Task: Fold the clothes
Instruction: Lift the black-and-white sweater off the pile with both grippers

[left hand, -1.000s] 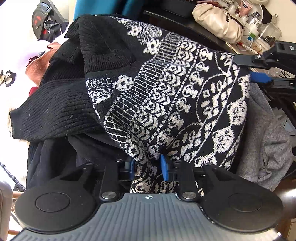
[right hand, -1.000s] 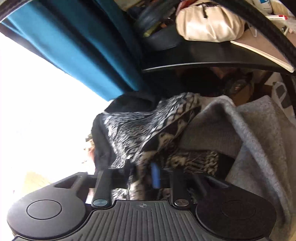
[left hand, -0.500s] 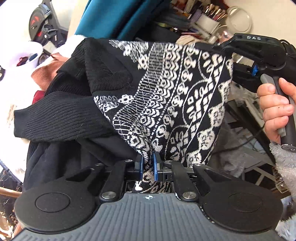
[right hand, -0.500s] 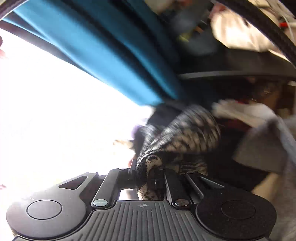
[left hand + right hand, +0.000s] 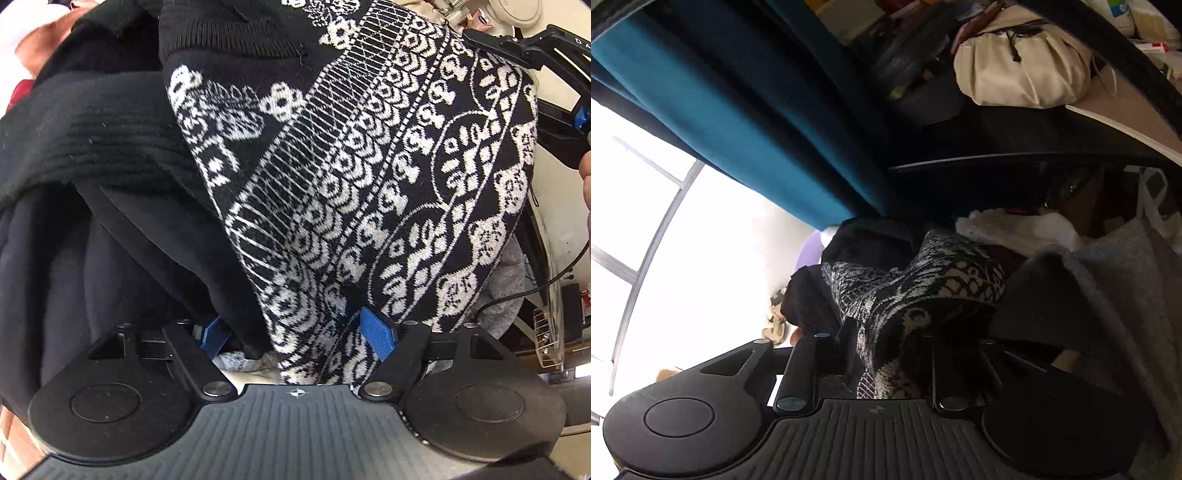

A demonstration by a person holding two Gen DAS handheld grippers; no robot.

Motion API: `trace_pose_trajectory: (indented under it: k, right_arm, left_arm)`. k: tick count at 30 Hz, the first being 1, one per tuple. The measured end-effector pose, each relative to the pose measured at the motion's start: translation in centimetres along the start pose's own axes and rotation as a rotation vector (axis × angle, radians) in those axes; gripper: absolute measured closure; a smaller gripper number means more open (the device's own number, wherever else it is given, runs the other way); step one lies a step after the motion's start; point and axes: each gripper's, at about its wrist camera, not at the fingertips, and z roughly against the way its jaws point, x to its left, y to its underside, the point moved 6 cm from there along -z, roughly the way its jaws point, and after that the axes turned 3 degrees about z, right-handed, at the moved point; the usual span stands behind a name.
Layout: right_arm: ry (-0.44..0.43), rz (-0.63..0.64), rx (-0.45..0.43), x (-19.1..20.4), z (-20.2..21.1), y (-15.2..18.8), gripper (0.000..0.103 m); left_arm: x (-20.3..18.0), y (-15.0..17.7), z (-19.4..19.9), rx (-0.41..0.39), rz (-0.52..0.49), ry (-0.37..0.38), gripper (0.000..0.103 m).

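A black-and-white patterned knit sweater (image 5: 369,177) with black ribbed sleeves fills the left wrist view. My left gripper (image 5: 295,334) is open, its blue pads wide apart, and the sweater's edge hangs loose between them. The right gripper's black body (image 5: 524,44) shows at the sweater's top right corner. In the right wrist view my right gripper (image 5: 886,347) is shut on a bunched fold of the sweater (image 5: 923,280).
A grey garment (image 5: 1108,288) lies to the right and dark clothes (image 5: 74,240) to the left. A cream bag (image 5: 1019,62) sits on a black desk (image 5: 997,162) beyond. A teal curtain (image 5: 757,110) and bright window are on the left.
My left gripper has opened from shut on the sweater's edge and sits closer to the fabric. My right gripper still grips its fold and has shifted slightly.
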Motion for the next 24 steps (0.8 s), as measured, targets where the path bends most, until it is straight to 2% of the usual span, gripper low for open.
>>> trace_pose_trajectory:
  k: [1, 2, 4, 5, 7, 9, 11, 13, 15, 19, 20, 21, 22, 24]
  right_arm:
    - [0.016, 0.009, 0.007, -0.2, -0.3, 0.1, 0.066]
    - [0.033, 0.019, 0.014, -0.4, -0.6, 0.2, 0.06]
    - [0.072, 0.039, 0.036, -0.5, -1.5, 0.6, 0.055]
    - [0.09, 0.048, 0.051, -0.6, -2.2, 0.9, 0.058]
    - [0.119, 0.06, 0.082, -1.3, -4.2, 1.8, 0.093]
    - [0.109, 0.041, 0.091, -0.8, -4.3, 2.3, 0.095]
    - [0.034, 0.045, 0.063, 1.7, -2.6, 2.1, 0.095]
    - [-0.086, 0.065, 0.021, 5.6, 0.3, 0.8, 0.095]
    - [-0.196, 0.081, -0.025, 9.4, 3.2, -0.4, 0.095]
    - [-0.387, 0.129, -0.16, 16.9, 10.6, -2.8, 0.095]
    - [-0.423, 0.143, -0.204, 18.5, 12.8, -3.3, 0.095]
    - [-0.455, 0.157, -0.248, 20.0, 14.9, -3.8, 0.095]
    - [-0.483, 0.17, -0.289, 21.3, 16.7, -4.2, 0.095]
    - [-0.527, 0.198, -0.37, 23.7, 20.3, -4.8, 0.095]
  left_arm:
    - [-0.3, 0.2, -0.1, -0.005, -0.002, 0.012, 0.07]
    - [-0.5, 0.3, 0.0, -0.015, -0.008, 0.01, 0.079]
    - [-0.9, 0.3, 0.7, -0.037, -0.01, 0.0, 0.087]
    - [-1.0, 0.2, 1.4, -0.053, -0.006, 0.001, 0.088]
    - [-1.3, -0.2, 3.2, -0.096, 0.0, 0.003, 0.089]
    - [-1.6, -0.9, 5.6, -0.14, 0.013, 0.022, 0.091]
    - [-2.0, -2.3, 8.6, -0.197, 0.019, 0.046, 0.093]
    - [-3.2, -3.9, 12.5, -0.313, -0.016, 0.072, 0.095]
    - [-4.4, -6.2, 16.5, -0.427, -0.045, 0.131, 0.095]
    - [-6.4, -9.3, 22.2, -0.584, -0.109, 0.166, 0.093]
    - [-6.7, -9.4, 22.9, -0.604, -0.127, 0.166, 0.092]
    - [-7.0, -9.3, 23.4, -0.615, -0.143, 0.173, 0.078]
    - [-7.3, -9.1, 23.9, -0.625, -0.158, 0.179, 0.049]
    - [-8.2, -8.2, 23.9, -0.627, -0.208, 0.196, 0.018]
